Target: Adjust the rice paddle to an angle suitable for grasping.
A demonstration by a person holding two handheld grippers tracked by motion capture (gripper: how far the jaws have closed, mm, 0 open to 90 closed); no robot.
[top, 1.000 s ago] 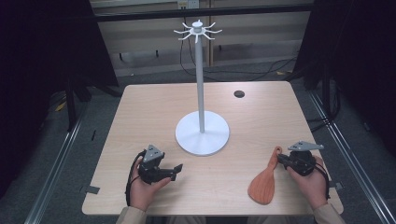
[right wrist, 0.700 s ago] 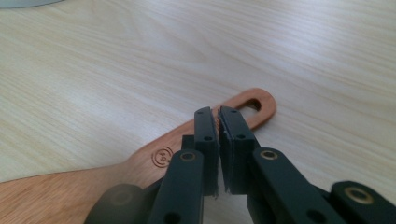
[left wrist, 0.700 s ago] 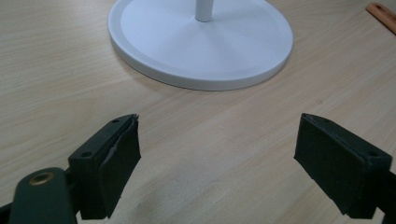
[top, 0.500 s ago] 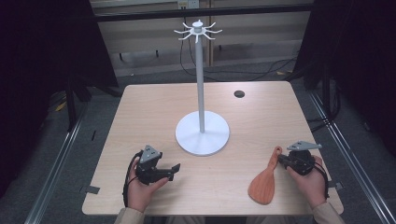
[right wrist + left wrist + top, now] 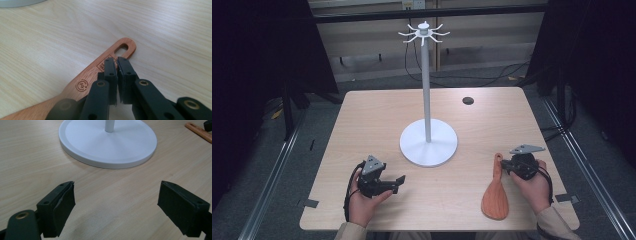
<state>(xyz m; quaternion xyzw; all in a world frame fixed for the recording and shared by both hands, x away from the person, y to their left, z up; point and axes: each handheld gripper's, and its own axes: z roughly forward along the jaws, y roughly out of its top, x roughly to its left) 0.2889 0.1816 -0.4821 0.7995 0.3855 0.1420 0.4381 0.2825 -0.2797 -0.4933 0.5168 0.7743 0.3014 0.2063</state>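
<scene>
High view: a table point(image 5: 362, 125) carries a white stand point(image 5: 428, 140) with hooks point(image 5: 424, 34) at its top, a small dark disc point(image 5: 468, 100) near the far edge, and a wooden spatula point(image 5: 494, 192) lying flat at the near right, blade toward the person, handle toward the stand. The right claw point(image 5: 507, 166) sits at the handle end, its hand point(image 5: 534, 187) low on the table with the forearm coming in from the bottom edge; the left claw point(image 5: 398, 182) rests well apart from the spatula, near the stand's base, its hand point(image 5: 364, 202) palm-down on the table and pointing right. Left gripper view: the left claw point(image 5: 116, 200) is released, jaws wide with bare table between them, aimed level at the stand's base point(image 5: 107, 145); the spatula handle point(image 5: 197, 131) shows at the far right corner. Right gripper view: the right claw point(image 5: 117, 61) is clenched, jaws pressed together just over the spatula point(image 5: 95, 72) handle, short of the hanging hole point(image 5: 121, 46); whether the wood is pinched between them I cannot tell. Progress, as judged: early; the spatula lies on the table, nothing hangs on the hooks, and lifting and hanging, if that is the aim, remain.
</scene>
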